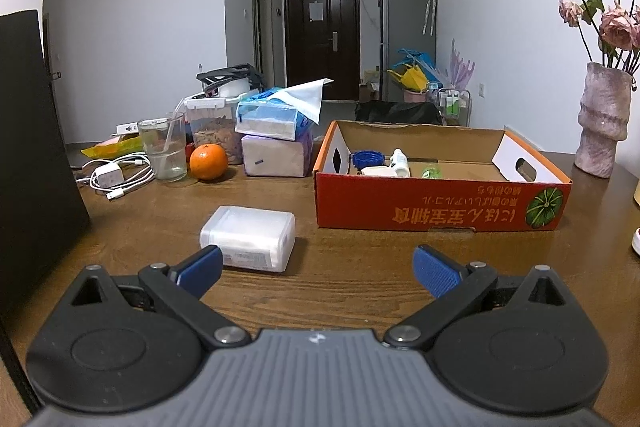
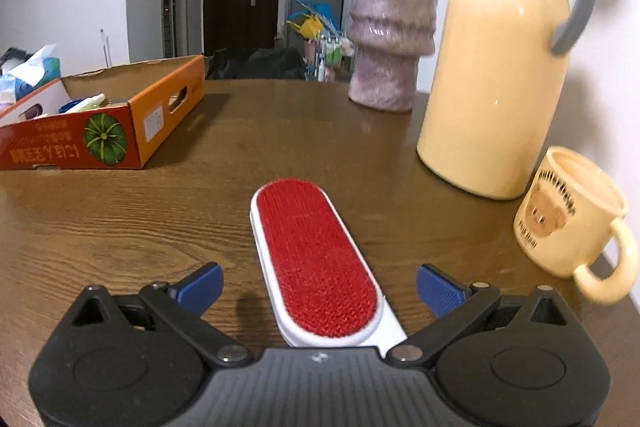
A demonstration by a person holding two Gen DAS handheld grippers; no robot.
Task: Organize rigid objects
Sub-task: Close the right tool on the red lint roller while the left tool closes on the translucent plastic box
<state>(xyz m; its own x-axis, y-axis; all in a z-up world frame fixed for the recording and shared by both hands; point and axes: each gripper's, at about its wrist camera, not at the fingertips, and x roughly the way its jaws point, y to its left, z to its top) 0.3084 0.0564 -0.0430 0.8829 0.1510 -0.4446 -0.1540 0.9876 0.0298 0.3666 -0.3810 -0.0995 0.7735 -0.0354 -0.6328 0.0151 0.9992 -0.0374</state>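
Lying only in right view: lint brush [image 2: 316,259].

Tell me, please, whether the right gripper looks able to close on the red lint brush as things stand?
Probably yes. The right gripper is wide open with the red lint brush lying flat between its fingers, untouched. Nothing blocks it; the yellow mug and the thermos stand off to the side.

Wooden table [image 1: 360,227] bearing a white plastic case [image 1: 248,241] just ahead of the left claw [image 1: 316,269], with the orange cardboard box [image 1: 440,203] farther ahead to its right. A red lint brush [image 2: 316,259] lies between the right claw's [image 2: 320,285] spread fingers; yellow jug [image 2: 496,67], mug [image 2: 568,219] and vase [image 2: 392,39] stand ahead-right.
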